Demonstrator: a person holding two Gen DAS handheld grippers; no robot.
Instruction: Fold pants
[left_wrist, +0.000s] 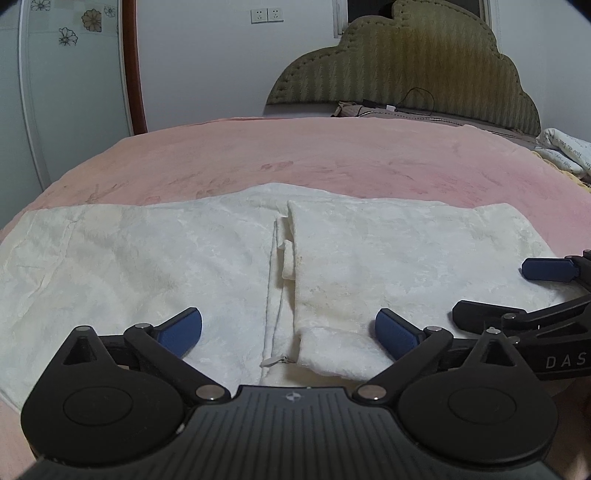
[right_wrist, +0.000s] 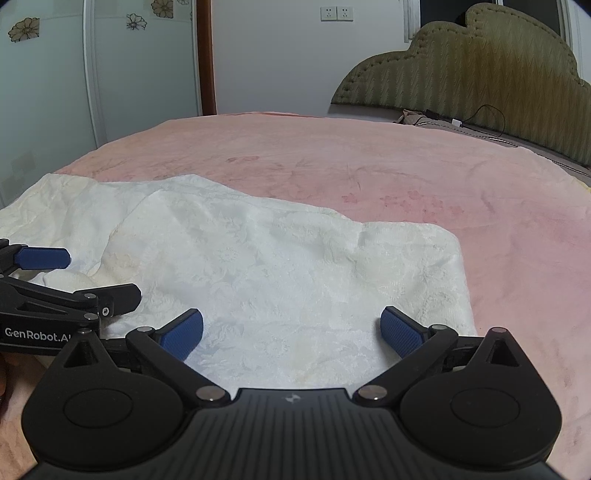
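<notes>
both grippers, left gripper (left_wrist: 288, 334) and right gripper (right_wrist: 291, 332), are hovering with jaws apart, gripping nothing, over white pants (left_wrist: 147, 258) lying flat on the pink bed (left_wrist: 332, 155), seemingly lining up a fold.

A bed (left_wrist: 332, 155) with a pink floral blanket (right_wrist: 369, 162) spread over its top carries everything. White pants (left_wrist: 147, 258) lie flat across the blanket's near part, one half folded over the other with the zipper showing at the middle. Near the padded green headboard (left_wrist: 424, 66) a black cable (left_wrist: 417, 98) lies on the bed, and folded printed bedding (left_wrist: 565, 151) sits at the right edge.
</notes>
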